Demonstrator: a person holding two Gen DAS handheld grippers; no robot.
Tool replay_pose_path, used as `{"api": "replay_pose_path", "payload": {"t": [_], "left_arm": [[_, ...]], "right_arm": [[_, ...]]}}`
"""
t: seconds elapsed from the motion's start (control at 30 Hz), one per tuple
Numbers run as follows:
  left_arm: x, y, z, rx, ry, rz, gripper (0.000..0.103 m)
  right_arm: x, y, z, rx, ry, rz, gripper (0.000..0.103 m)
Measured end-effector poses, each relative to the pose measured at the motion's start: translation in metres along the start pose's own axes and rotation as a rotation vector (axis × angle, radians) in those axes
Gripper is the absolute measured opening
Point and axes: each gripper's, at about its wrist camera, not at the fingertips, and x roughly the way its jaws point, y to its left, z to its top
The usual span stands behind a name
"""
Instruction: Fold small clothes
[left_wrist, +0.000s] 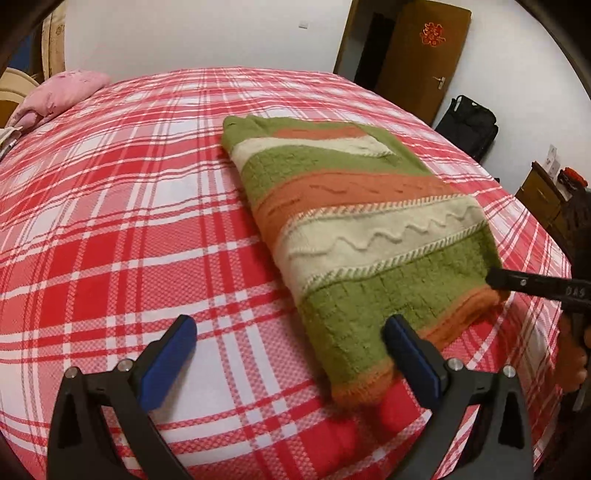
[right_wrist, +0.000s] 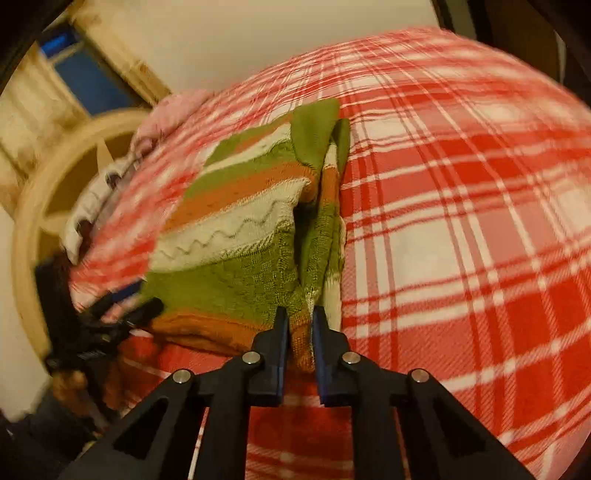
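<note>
Sweater (left_wrist: 354, 236), striped green, orange and cream, lies folded on a bed (left_wrist: 110, 229) covered in red-and-white plaid, below a white wall (left_wrist: 207, 33), a brown door (left_wrist: 424, 55) and a pink pillow (left_wrist: 59, 92). Its long axis runs from the near edge toward the far side. The right claw (right_wrist: 300, 325) pinches the sweater's near corner, lifting a fold. The left claw (left_wrist: 291, 354) hangs wide apart over the hem, gripping nothing.

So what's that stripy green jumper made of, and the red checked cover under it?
The folded green, orange and cream striped jumper looks like thick knitted wool: fuzzy, with raised zigzag stitches. The red and white checked bed cover looks like thin woven cotton, flat and matte.
</note>
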Motion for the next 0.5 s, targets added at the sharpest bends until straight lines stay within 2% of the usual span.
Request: {"api": "replay_pose_path", "payload": {"t": [0.1,0.17,0.23,0.27,0.3,0.33,0.4,0.43,0.47,0.5], "left_arm": [[0.001,0.000,0.000,0.030,-0.004,0.016,0.103],[-0.001,0.001,-0.001,0.028,0.000,0.018,0.103],[-0.008,0.000,0.000,0.021,-0.021,0.008,0.103],[-0.012,-0.001,0.001,0.028,-0.038,0.011,0.103],[-0.015,-0.002,0.001,0.035,-0.051,0.018,0.103],[-0.018,-0.003,0.003,0.040,-0.065,0.020,0.103],[-0.017,-0.005,0.007,0.042,-0.070,0.029,0.103],[-0.015,-0.006,0.010,0.042,-0.066,0.038,0.103],[-0.014,-0.006,0.013,0.040,-0.068,0.044,0.103],[-0.013,-0.005,0.015,0.036,-0.073,0.048,0.103]], "right_arm": [[0.011,-0.001,-0.007,0.001,0.071,-0.048,0.011],[0.003,0.002,-0.002,-0.010,0.064,-0.060,0.011],[-0.012,0.009,0.002,-0.018,0.005,-0.072,0.018],[-0.023,0.015,0.006,-0.032,-0.048,-0.073,0.019],[-0.034,0.021,0.013,-0.039,-0.105,-0.048,0.025],[-0.039,0.026,0.016,-0.043,-0.132,-0.008,0.038],[-0.039,0.038,0.033,-0.075,-0.165,0.113,0.050],[-0.032,0.044,0.043,-0.112,-0.180,0.129,0.049],[-0.024,0.047,0.049,-0.121,-0.174,0.108,0.049],[-0.008,0.043,0.057,-0.099,-0.129,0.083,0.049]]}}
